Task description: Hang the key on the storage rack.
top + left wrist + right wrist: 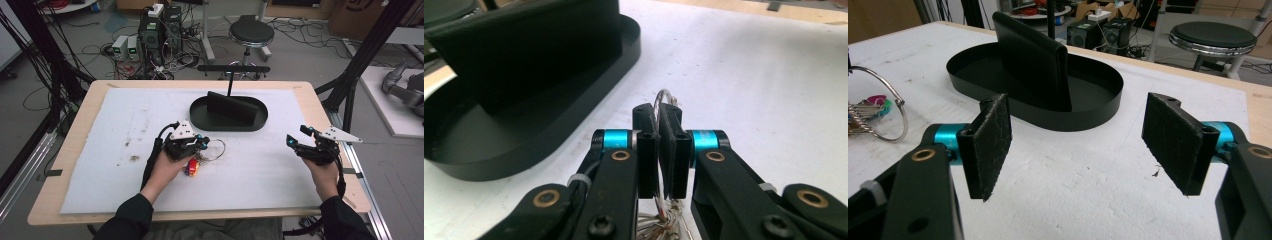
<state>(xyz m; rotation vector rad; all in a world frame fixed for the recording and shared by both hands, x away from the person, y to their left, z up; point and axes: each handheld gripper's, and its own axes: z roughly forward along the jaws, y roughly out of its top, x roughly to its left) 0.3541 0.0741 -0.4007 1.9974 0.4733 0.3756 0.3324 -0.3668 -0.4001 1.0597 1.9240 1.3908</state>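
left gripper [200, 142] sits near the middle of the white mat [125, 115], jaws pressed together on a thin wire ring [665, 97] that pokes up between the pads, with a bundle of keys [860, 117] and a red and yellow charm [192, 167] hanging off it just near of the gripper. black oval tray [200, 117] with an upright slab sits just beyond. right gripper [295, 142] is well off to the right, jaws spread wide, holding nothing

A thin, shiny metal key ring [665, 95]; a matt black plastic oval tray [200, 116]; rough, fuzzy black pads [992, 142]; a white, grainy foam sheet [280, 170] over pale wood.
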